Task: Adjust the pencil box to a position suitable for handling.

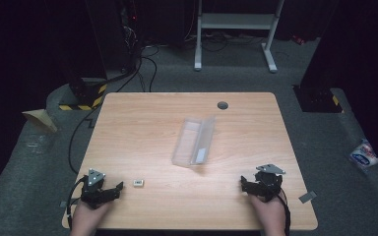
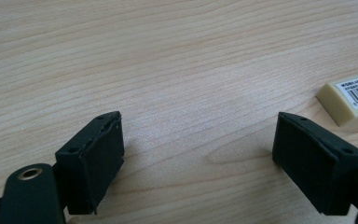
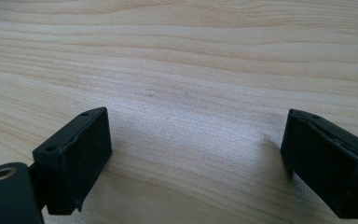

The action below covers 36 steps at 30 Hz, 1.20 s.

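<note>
High view: your left tool rests at the lower left of the wooden table, jaws spread wide and empty, with a small white eraser just to its right. Your right tool sits lower right, also open and empty; a clear plastic case lies mid-frame.
</note>
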### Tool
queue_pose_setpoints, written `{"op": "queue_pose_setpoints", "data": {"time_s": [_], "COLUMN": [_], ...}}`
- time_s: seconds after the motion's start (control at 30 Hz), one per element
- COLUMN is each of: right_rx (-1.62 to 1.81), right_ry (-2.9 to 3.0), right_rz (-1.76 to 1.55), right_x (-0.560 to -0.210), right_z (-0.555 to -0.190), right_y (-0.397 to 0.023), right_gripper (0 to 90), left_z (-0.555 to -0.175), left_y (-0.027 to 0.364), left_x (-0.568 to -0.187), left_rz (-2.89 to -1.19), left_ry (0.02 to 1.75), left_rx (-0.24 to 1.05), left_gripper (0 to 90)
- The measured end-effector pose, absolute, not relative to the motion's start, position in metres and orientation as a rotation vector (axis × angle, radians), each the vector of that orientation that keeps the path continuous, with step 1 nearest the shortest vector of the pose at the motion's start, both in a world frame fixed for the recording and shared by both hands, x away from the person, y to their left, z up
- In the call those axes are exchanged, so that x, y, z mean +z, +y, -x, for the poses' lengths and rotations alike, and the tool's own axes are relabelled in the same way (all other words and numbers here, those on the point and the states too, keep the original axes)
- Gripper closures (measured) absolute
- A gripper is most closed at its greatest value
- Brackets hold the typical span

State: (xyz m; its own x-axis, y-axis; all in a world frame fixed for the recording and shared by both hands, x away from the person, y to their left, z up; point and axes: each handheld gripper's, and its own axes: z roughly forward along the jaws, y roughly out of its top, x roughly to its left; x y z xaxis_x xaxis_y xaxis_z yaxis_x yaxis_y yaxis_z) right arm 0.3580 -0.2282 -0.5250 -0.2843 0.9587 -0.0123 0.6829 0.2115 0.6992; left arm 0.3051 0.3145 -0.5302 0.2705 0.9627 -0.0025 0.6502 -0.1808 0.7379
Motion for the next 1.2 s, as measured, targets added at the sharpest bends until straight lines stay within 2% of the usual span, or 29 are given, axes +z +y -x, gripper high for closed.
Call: {"op": "queue_pose_setpoints", "data": {"time_s": [0.47,0.53,0.87,0.97,1.2], "right_rx": [0.829,0.836,0.901,0.907,0.962], "right_ry": [2.066,2.067,2.056,2.061,2.093], "right_rz": [-1.494,-1.49,-1.477,-1.435,-1.4], "right_x": [-0.525,-0.524,-0.518,-0.517,-0.514], "right_z": [-0.358,-0.357,-0.352,-0.347,-0.342], "right_y": [-0.228,-0.228,-0.222,-0.21,-0.19], "right_gripper": [8.9,13.5,20.5,25.7,29.4], "left_z": [-0.305,-0.305,-0.306,-0.306,-0.306], "left_y": [0.315,0.315,0.315,0.315,0.315], "left_x": [-0.53,-0.53,-0.53,-0.53,-0.53], "left_rz": [-1.924,-1.924,-1.923,-1.93,-1.932], "left_ry": [1.444,1.445,1.438,1.43,1.426], "left_rx": [0.634,0.635,0.622,0.619,0.619], "left_gripper": [16.5,16.5,16.2,15.9,16.0]}}
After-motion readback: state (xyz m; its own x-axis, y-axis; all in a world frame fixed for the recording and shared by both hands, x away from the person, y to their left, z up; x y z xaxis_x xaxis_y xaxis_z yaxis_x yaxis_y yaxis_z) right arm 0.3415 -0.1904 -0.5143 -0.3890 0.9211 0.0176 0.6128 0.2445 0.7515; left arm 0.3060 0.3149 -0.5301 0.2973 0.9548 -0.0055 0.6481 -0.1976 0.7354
